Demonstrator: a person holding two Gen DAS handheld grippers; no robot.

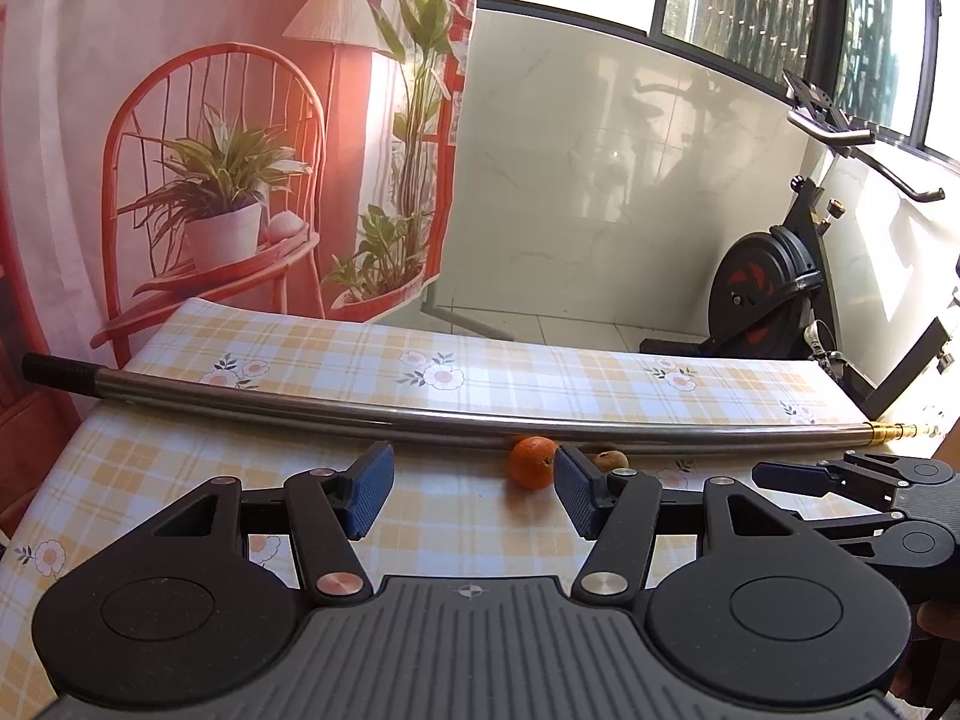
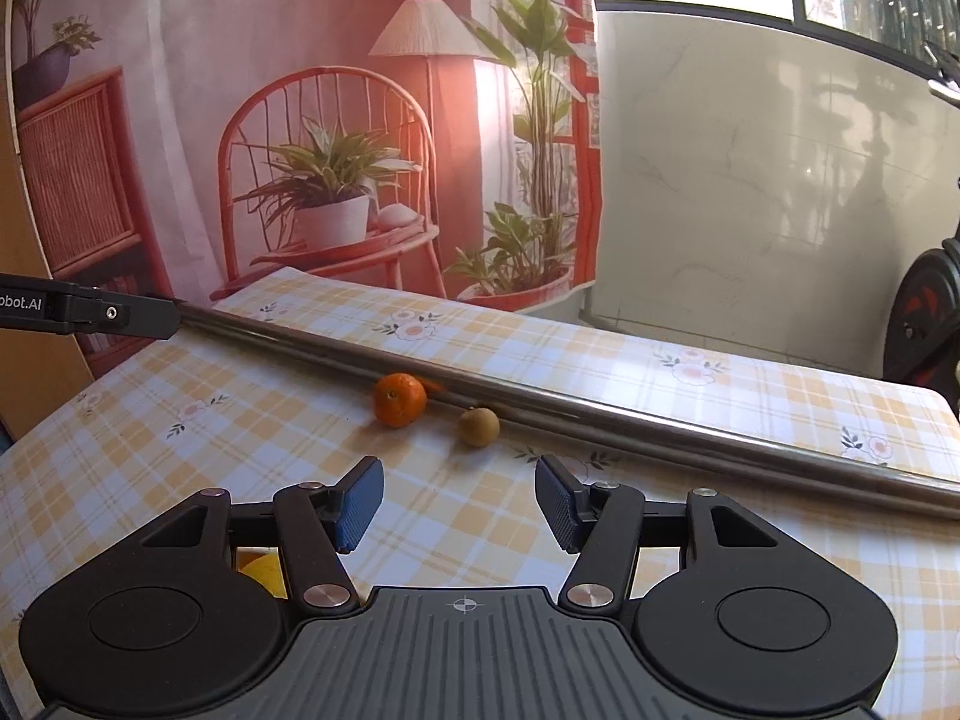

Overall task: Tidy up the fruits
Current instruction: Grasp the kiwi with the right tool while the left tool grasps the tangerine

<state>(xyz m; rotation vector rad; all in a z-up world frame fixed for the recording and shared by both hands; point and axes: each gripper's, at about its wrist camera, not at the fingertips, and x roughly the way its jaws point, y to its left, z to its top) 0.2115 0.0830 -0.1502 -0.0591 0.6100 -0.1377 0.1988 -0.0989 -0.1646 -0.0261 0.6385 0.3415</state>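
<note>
Checked tablecloth (image 2: pixel 600 372), metal pole (image 2: pixel 600 414), printed backdrop (image 2: pixel 270 90), perhaps exercise bike (image 1: pixel 768 294)

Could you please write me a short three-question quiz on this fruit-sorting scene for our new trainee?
1. True or false: the right tool holds the orange.
2. Which lies closer to the metal pole: A) the orange, B) the small brown fruit, C) neither can be told apart, both sit right beside it?
3. Fill in: the tablecloth is checked in yellow and white with printed ____.

Key: 1 false, both tools stand open and empty; 2 C; 3 flowers.
</note>
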